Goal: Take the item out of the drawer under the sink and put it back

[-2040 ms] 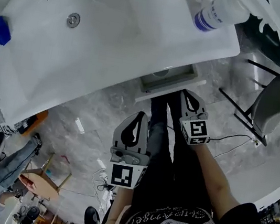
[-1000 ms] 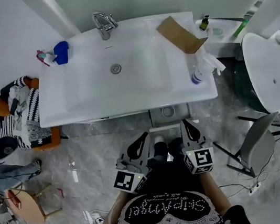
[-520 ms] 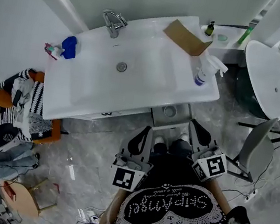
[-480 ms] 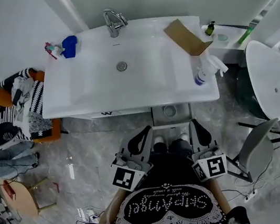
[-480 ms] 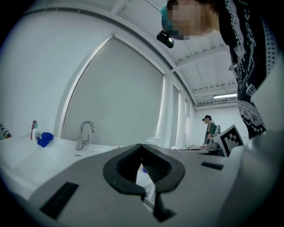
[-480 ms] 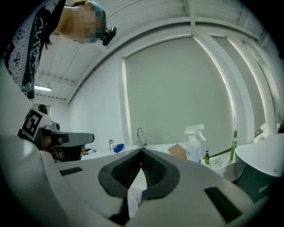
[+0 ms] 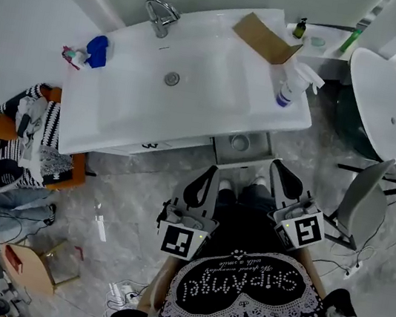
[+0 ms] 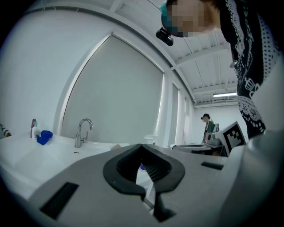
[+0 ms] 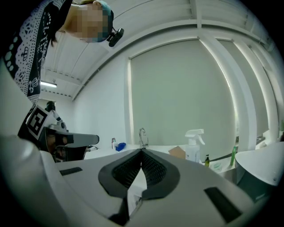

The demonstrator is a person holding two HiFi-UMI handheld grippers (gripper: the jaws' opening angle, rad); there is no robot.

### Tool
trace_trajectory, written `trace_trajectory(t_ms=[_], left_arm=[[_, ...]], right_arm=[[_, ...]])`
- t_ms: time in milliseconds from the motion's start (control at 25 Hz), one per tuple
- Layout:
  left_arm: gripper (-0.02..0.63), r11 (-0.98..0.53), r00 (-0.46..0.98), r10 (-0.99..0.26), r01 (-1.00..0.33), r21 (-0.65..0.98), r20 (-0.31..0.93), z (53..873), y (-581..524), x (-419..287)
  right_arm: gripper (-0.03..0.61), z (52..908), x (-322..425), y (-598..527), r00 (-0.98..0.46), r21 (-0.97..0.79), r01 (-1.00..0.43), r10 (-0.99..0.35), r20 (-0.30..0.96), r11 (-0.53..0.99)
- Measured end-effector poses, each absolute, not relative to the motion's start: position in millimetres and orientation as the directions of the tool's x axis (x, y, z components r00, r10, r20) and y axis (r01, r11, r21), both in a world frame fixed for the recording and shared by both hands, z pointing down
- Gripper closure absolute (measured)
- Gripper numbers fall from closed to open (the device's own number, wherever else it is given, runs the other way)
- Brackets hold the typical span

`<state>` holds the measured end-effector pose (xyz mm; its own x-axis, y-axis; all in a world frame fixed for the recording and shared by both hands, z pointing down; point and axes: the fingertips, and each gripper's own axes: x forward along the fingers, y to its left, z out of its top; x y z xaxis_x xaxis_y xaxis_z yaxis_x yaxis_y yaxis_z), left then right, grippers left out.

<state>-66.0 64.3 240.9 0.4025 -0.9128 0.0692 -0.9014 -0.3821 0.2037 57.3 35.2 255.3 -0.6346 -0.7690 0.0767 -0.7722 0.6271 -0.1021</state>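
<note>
Left gripper (image 7: pixel 207 178) & right gripper (image 7: pixel 282 174) are hanging closed, empty, in front of sink (image 7: pixel 114 121). Prob. between steps: next move is calling for reaching drawer (image 7: pixel 218 148) under sink.

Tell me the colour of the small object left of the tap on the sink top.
The small object is bright blue; the head view shows it best.

A black top (image 7: pixel 241 304) with white lace print is worn; the grey left gripper (image 7: pixel 208 172) and right gripper (image 7: pixel 279 168) are marked with black-and-white square-marker cubes (image 7: pixel 179 240).
</note>
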Motion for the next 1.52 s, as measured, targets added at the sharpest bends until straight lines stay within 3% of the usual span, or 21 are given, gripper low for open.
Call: trace_trajectory(t_ms=[960,1280,1520], left_arm=[[0.611,-0.381,0.413,-0.904,-0.894,0.236,0.108,250.7,83.0,-55.0],[0.611,-0.352,0.391,-0.912,-0.902,0.250,0.127,254.9,80.9,-65.7],[0.611,-0.312,0.359,-0.922,-0.910,0.273,0.142,258.9,80.2,-74.1]], right_arm=[[0.565,270.5,50.4,61.3,-0.684,-0.108,-0.728,-0.709,0.172,0.677],[0.565,326.8,32.0,58.8,-0.729,0.116,-0.583,-0.581,0.362,0.804],[0.561,375.2,25.4,40.3,-0.713,0.189,-0.504,-0.529,0.460,0.843]])
